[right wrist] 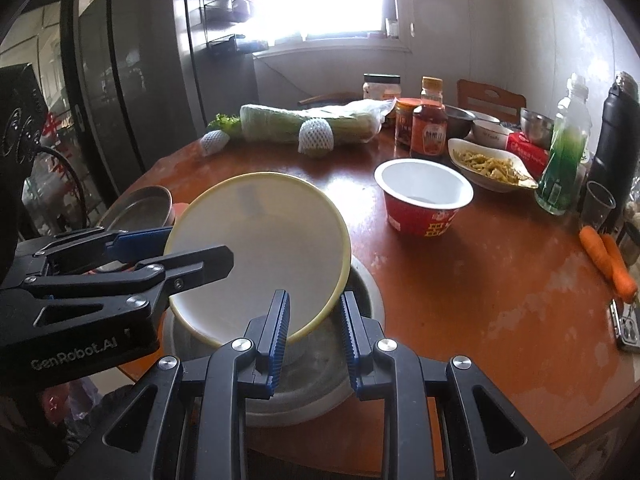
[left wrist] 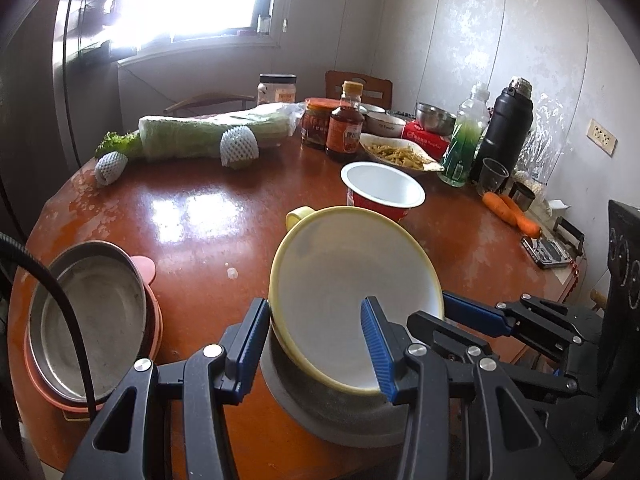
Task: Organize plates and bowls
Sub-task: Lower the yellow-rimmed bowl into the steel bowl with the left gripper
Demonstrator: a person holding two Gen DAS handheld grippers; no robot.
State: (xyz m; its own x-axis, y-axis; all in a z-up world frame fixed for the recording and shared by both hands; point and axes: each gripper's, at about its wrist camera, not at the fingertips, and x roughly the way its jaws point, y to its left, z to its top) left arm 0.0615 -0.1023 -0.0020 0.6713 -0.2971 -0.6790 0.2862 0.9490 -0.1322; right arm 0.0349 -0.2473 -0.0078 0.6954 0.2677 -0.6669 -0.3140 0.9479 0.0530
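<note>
Yellow-rimmed bowl held tilted by both grippers over a grey plate.

Left wrist view: the left gripper [left wrist: 318,346] is part closed on the near rim of the yellow-rimmed bowl [left wrist: 344,280], one blue pad outside the wall and one inside; the bowl leans just above the grey plate [left wrist: 320,416], and the steel dish [left wrist: 92,320] sits left of the bowl. Right wrist view: the right gripper [right wrist: 314,338] is pinched nearly shut on the bowl's [right wrist: 260,248] right near rim, with the plate [right wrist: 320,376] directly beneath and the red paper cup [right wrist: 424,200] beyond the bowl. The risk, as I judge it: two thin rim grips on a smooth, tilted bowl, so uneven lowering could let it slip and knock the plate.
</note>
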